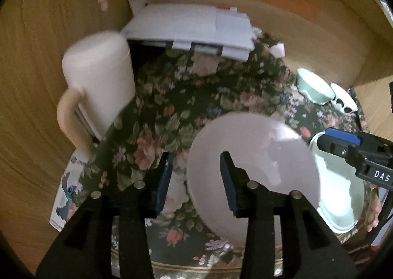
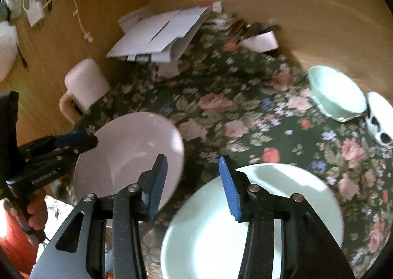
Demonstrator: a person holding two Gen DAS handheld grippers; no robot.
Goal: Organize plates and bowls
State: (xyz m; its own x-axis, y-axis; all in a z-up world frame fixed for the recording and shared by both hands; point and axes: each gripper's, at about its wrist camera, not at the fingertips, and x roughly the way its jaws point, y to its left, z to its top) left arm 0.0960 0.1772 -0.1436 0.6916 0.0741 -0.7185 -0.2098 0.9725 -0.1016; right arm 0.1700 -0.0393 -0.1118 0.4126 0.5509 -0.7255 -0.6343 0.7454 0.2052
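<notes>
Blue-padded left gripper [image 1: 195,180] part open, holding nothing; pink plate [image 1: 253,175] rim sits between its jaws, untouched. Right gripper [image 2: 194,185] also part open and empty, over the gap between pink plate and green plate [image 2: 282,205]. Green bowl [image 2: 339,94] and spotted bowl [image 2: 379,119] sit beyond the green plate. To stack: bite one rim squarely, lift level.

The left gripper [image 1: 195,175] hangs over the flowered tablecloth [image 1: 172,97] with its jaws apart; the near left rim of a pale pink plate [image 1: 255,170] lies between them, untouched by either pad. Just right of that sits a mint green plate [image 1: 341,193], with the right gripper [image 1: 319,142] above its edge. Farther back stand a green bowl [image 1: 313,88] and a white mug [image 1: 98,82].
</notes>
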